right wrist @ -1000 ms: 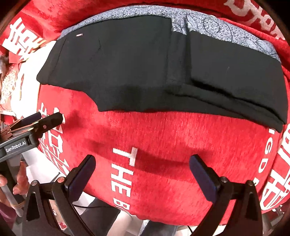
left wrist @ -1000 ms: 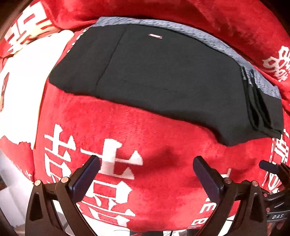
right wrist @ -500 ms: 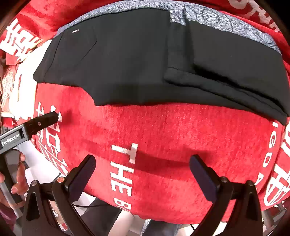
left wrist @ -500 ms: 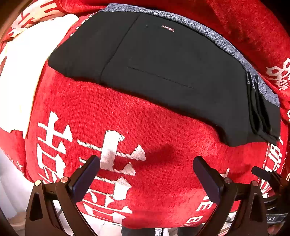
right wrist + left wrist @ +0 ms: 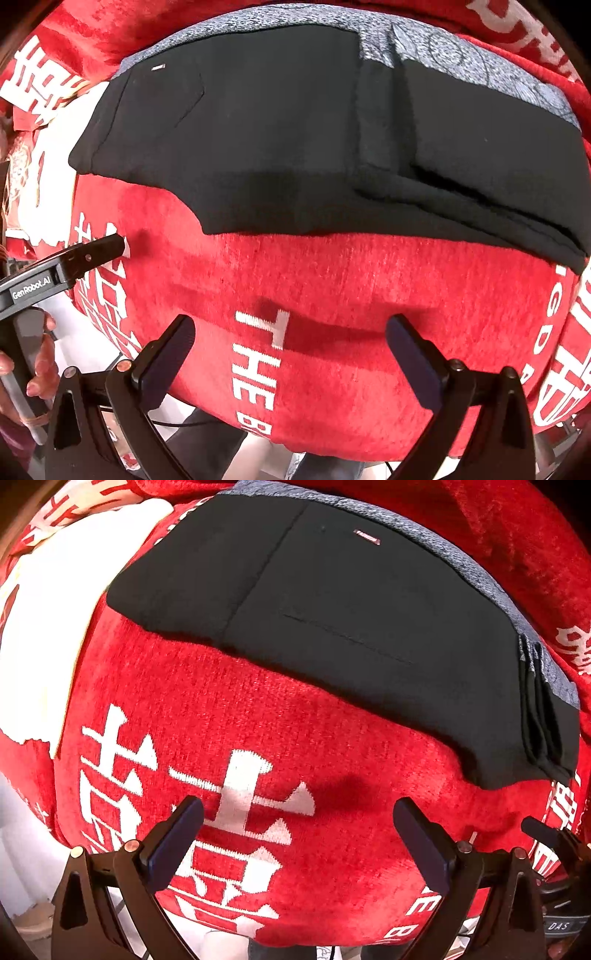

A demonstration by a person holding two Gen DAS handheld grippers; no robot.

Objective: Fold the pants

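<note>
Black pants (image 5: 332, 627) lie folded on a red blanket, with stacked leg layers at the right end (image 5: 543, 720). In the right wrist view the pants (image 5: 277, 155) span the upper half, a folded leg section (image 5: 480, 155) lying on top at the right. My left gripper (image 5: 297, 834) is open and empty, above the blanket short of the pants' near edge. My right gripper (image 5: 290, 350) is open and empty, also short of the pants. The left gripper's finger (image 5: 92, 254) shows at the left edge of the right wrist view.
A red blanket with white characters (image 5: 240, 794) covers the surface. A grey patterned cloth (image 5: 461, 62) lies under the pants' far edge. A white patch (image 5: 55, 609) of the blanket is at the left. The blanket's front edge (image 5: 314, 443) drops off near the grippers.
Both grippers have shifted slightly over the blanket, the left one nearer the pants. The pants have not moved. Both grippers stay open.
</note>
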